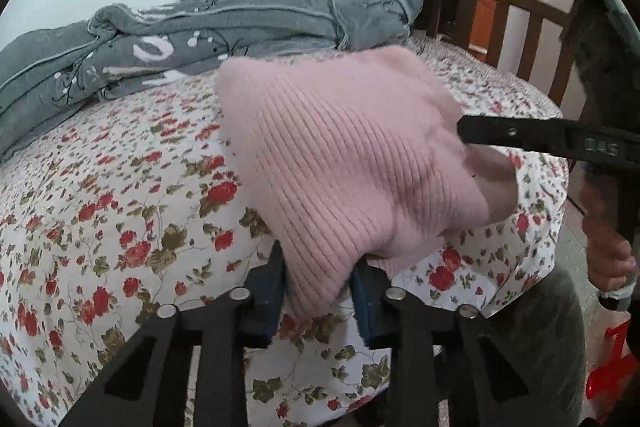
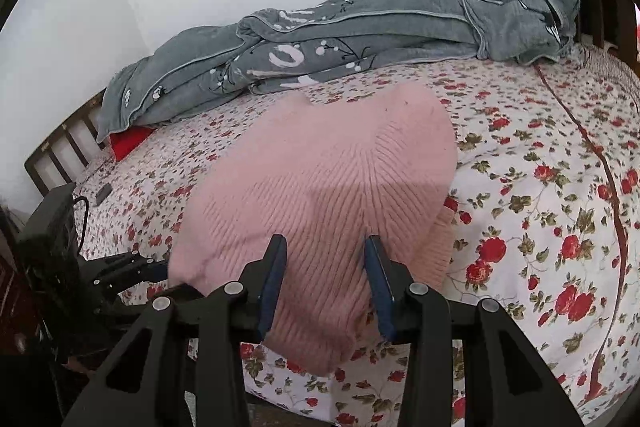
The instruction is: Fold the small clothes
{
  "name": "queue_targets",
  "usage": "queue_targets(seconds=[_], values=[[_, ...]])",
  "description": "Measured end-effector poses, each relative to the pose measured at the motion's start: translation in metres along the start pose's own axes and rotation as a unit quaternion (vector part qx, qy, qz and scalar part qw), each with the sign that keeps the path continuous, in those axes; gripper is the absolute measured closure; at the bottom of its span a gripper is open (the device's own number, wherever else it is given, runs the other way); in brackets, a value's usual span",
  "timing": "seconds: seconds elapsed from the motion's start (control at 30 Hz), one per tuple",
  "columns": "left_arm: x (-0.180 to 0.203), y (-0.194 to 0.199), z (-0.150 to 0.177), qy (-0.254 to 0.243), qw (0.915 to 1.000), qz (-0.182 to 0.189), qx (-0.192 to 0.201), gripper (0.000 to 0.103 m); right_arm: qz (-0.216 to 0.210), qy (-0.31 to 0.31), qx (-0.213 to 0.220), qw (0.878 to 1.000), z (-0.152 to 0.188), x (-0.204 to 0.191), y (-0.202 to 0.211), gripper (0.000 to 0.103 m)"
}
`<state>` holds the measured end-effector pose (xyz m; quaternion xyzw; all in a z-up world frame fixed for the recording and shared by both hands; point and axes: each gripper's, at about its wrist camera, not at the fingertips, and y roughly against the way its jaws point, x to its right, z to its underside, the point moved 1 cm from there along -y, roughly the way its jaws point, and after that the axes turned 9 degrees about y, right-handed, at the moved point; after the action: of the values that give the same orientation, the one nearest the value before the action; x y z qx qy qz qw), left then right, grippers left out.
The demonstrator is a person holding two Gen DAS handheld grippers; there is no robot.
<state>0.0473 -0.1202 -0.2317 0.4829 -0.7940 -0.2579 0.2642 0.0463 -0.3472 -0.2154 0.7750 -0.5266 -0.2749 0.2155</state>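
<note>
A small pink ribbed knit garment (image 1: 344,163) is held up above the floral bedsheet (image 1: 120,211). My left gripper (image 1: 318,291) is shut on its lower corner, the knit pinched between the blue pads. My right gripper (image 2: 326,279) has the other part of the pink garment (image 2: 320,187) bunched between its fingers. In the left wrist view the right gripper's finger (image 1: 520,135) reaches into the garment from the right. In the right wrist view the left gripper (image 2: 132,267) shows at the garment's left edge.
A crumpled grey blanket (image 1: 224,27) lies along the far side of the bed by the white wall; it also shows in the right wrist view (image 2: 360,27). Wooden bed rails (image 1: 512,23) stand at the right end. A red item (image 2: 128,143) lies under the blanket's edge.
</note>
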Motion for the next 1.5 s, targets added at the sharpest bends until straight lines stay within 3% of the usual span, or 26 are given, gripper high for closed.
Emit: queue_targets(seconds=[0.17, 0.4, 0.47, 0.53, 0.63, 0.7, 0.9, 1.0, 1.1, 1.3, 1.37, 1.47, 1.5], values=[[-0.018, 0.011, 0.003, 0.040, 0.9985, 0.035, -0.006, 0.081, -0.001, -0.005, -0.010, 1.000, 0.002, 0.005, -0.005, 0.068], [-0.020, 0.019, 0.005, 0.042, 0.9981, 0.041, -0.021, 0.076, 0.000, -0.007, -0.017, 1.000, 0.001, 0.005, -0.005, 0.068], [-0.025, 0.030, 0.009, 0.047, 0.9971, 0.056, -0.018, 0.061, -0.002, -0.003, -0.015, 1.000, -0.003, 0.006, 0.002, 0.068], [-0.037, 0.045, 0.009, 0.064, 0.9961, 0.061, 0.005, 0.029, 0.002, -0.003, -0.005, 1.000, -0.009, 0.009, 0.012, 0.063], [-0.056, 0.054, -0.011, 0.095, 0.9931, 0.068, 0.015, 0.028, -0.005, -0.023, 0.011, 1.000, -0.021, 0.021, 0.021, 0.045], [-0.064, 0.047, -0.032, 0.118, 0.9902, 0.074, 0.009, 0.028, -0.019, -0.042, 0.014, 0.999, -0.030, 0.029, 0.018, 0.040], [-0.071, -0.002, -0.091, 0.177, 0.9743, 0.136, -0.031, 0.030, -0.024, -0.089, -0.010, 0.996, -0.051, 0.057, -0.013, 0.036], [-0.067, -0.040, -0.108, 0.178, 0.9725, 0.135, -0.065, 0.030, -0.025, -0.098, -0.054, 0.993, -0.049, 0.070, -0.042, 0.036], [-0.075, -0.080, -0.112, 0.193, 0.9655, 0.137, -0.108, 0.034, -0.047, -0.116, -0.075, 0.989, -0.044, 0.081, -0.062, 0.035], [-0.097, -0.125, -0.100, 0.246, 0.9340, 0.206, -0.157, 0.027, -0.109, -0.151, -0.092, 0.978, -0.045, 0.089, -0.082, 0.032], [-0.099, -0.130, -0.100, 0.249, 0.9307, 0.217, -0.157, 0.027, -0.120, -0.147, -0.098, 0.977, -0.047, 0.083, -0.089, 0.031], [-0.092, -0.136, -0.103, 0.242, 0.9341, 0.212, -0.154, 0.029, -0.123, -0.141, -0.105, 0.977, -0.050, 0.077, -0.098, 0.030], [-0.091, -0.138, -0.105, 0.240, 0.9349, 0.212, -0.154, 0.033, -0.125, -0.142, -0.107, 0.976, -0.050, 0.076, -0.101, 0.030]])
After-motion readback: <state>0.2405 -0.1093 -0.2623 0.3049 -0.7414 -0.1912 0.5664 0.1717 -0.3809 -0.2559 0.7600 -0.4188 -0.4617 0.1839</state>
